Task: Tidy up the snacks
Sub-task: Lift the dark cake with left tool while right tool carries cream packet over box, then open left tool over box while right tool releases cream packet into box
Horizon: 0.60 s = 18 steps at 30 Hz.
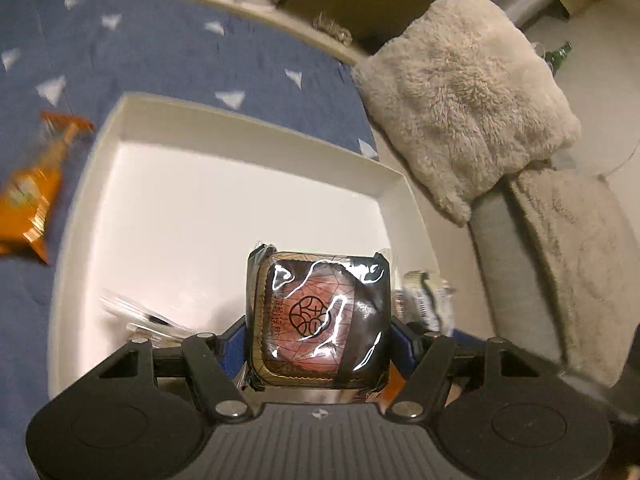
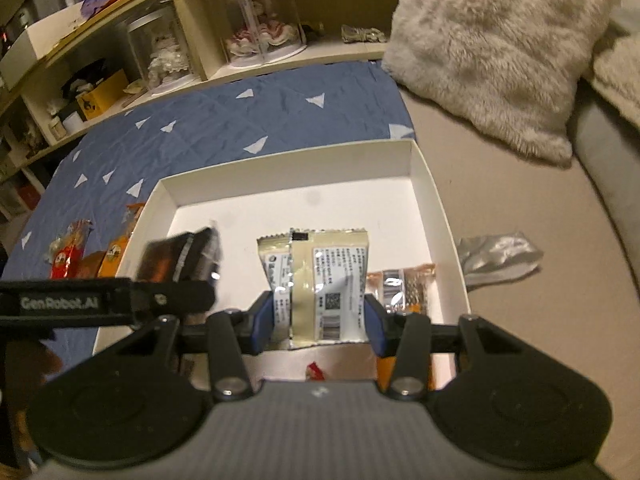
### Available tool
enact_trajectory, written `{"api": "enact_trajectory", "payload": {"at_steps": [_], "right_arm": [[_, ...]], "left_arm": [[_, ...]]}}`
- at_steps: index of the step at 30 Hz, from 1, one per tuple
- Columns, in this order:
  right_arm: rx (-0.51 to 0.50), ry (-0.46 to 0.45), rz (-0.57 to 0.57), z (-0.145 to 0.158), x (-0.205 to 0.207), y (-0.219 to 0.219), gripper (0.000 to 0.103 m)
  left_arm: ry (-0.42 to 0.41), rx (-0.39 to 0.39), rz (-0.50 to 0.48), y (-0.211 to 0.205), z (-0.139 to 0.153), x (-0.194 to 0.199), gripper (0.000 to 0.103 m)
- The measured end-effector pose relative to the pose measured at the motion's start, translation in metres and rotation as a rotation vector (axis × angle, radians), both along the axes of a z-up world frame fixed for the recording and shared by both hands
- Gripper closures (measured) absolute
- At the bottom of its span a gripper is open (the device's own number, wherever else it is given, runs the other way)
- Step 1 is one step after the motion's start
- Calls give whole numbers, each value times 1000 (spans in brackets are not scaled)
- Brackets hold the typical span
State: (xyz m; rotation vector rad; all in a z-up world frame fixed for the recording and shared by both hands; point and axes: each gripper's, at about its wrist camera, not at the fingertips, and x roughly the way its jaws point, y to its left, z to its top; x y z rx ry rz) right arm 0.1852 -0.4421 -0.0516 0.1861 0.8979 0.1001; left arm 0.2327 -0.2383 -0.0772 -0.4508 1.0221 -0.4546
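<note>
My left gripper (image 1: 320,340) is shut on a square dark snack pack (image 1: 320,320) with a red pattern, held over the near part of the white box (image 1: 248,132). In the right wrist view that same pack (image 2: 180,258) and the left gripper's arm show at the left, above the box's left wall. My right gripper (image 2: 318,320) is shut on a cream snack packet (image 2: 316,280) with its printed label facing me, over the white box (image 2: 424,184). A small copper-coloured packet (image 2: 404,284) lies inside the box at its right side.
The box sits on a blue quilt with white triangles (image 2: 224,116). Orange and red snack packets (image 2: 92,252) lie on the quilt left of the box, an orange one (image 1: 32,184) too. A silver wrapper (image 2: 496,258) lies right of it. A furry cushion (image 2: 492,48) and shelves (image 2: 160,48) stand behind.
</note>
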Motion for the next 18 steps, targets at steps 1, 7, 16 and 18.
{"api": "enact_trajectory", "payload": {"at_steps": [1, 7, 16, 18], "right_arm": [[16, 4, -2, -3, 2, -2, 50], [53, 27, -18, -15, 3, -9, 50], [65, 67, -17, -32, 20, -3, 50], [53, 75, -17, -36, 25, 0, 50]], "left_arm": [[17, -29, 0, -1, -5, 3, 33], [64, -33, 16, -5, -27, 13, 33], [75, 29, 88, 8, -30, 22, 33], [84, 27, 83, 10, -30, 24, 33]]}}
